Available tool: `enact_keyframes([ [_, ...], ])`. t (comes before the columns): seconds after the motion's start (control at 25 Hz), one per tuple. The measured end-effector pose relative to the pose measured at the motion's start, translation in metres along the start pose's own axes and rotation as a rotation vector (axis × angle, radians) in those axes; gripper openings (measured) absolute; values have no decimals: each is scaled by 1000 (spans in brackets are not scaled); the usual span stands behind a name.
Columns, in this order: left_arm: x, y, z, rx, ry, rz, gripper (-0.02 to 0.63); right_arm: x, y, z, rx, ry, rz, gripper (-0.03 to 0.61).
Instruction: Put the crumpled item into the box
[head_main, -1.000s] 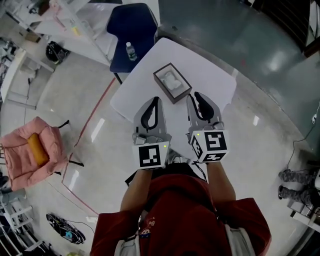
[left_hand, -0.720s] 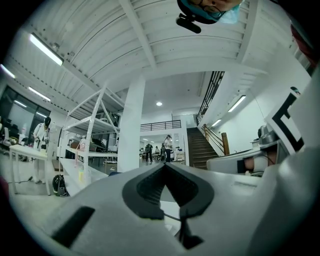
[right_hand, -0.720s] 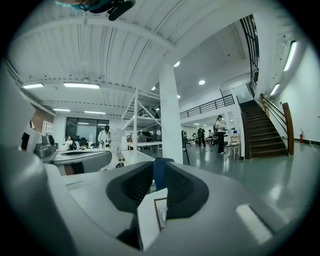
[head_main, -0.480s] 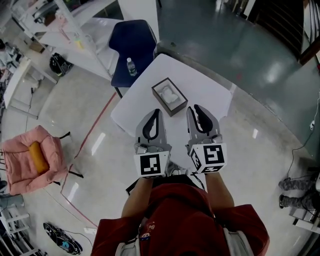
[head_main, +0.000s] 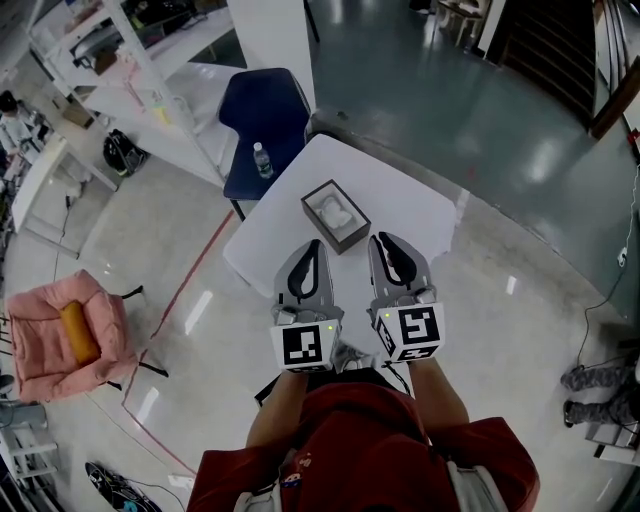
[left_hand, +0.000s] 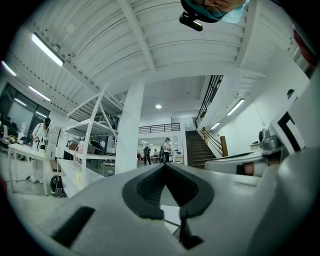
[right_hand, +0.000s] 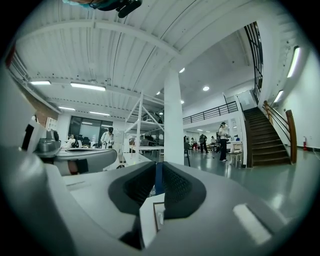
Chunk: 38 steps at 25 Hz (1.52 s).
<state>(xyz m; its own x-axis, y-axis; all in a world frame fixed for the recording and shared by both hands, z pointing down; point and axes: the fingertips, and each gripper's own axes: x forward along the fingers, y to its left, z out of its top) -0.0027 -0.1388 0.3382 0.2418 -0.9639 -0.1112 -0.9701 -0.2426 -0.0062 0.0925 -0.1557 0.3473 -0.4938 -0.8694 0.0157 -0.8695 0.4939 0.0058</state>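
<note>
A small dark box (head_main: 312, 194) sits on the white table (head_main: 400, 190), and the white crumpled item (head_main: 336, 210) lies inside it. My left gripper (head_main: 314, 243) and right gripper (head_main: 378, 238) hover side by side just short of the box, over the table's near edge. Both are shut with nothing between the jaws. In the left gripper view the jaws (left_hand: 164, 165) meet at the tips and point level into the hall. Through the slit below the right gripper's jaws (right_hand: 158, 167) a sliver of the box (right_hand: 157, 218) shows on the table.
A blue chair (head_main: 283, 103) with a water bottle (head_main: 261, 160) on its seat stands at the table's far left. A pink armchair (head_main: 60, 335) sits on the floor at left. White shelving (head_main: 120, 60) and a pillar (head_main: 265, 35) lie beyond.
The head view has tilted, so table, box and grippers sit lower in the picture. Both grippers stay shut, side by side, about as far from the box as before.
</note>
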Motion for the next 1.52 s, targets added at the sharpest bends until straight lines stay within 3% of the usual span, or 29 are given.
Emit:
enact_keyframes([
  [0.32, -3, -3, 11, -4, -20, 4, 3, -7, 2, 8, -3, -30, 6, 3],
  [0.72, -1, -4, 22, -11, -56, 18, 3, -5, 4, 9, -31, -33, 16, 2],
  [1.52, -3, 10, 5, -10, -3, 54, 3, 5, 3, -5, -26, 2, 30, 2],
])
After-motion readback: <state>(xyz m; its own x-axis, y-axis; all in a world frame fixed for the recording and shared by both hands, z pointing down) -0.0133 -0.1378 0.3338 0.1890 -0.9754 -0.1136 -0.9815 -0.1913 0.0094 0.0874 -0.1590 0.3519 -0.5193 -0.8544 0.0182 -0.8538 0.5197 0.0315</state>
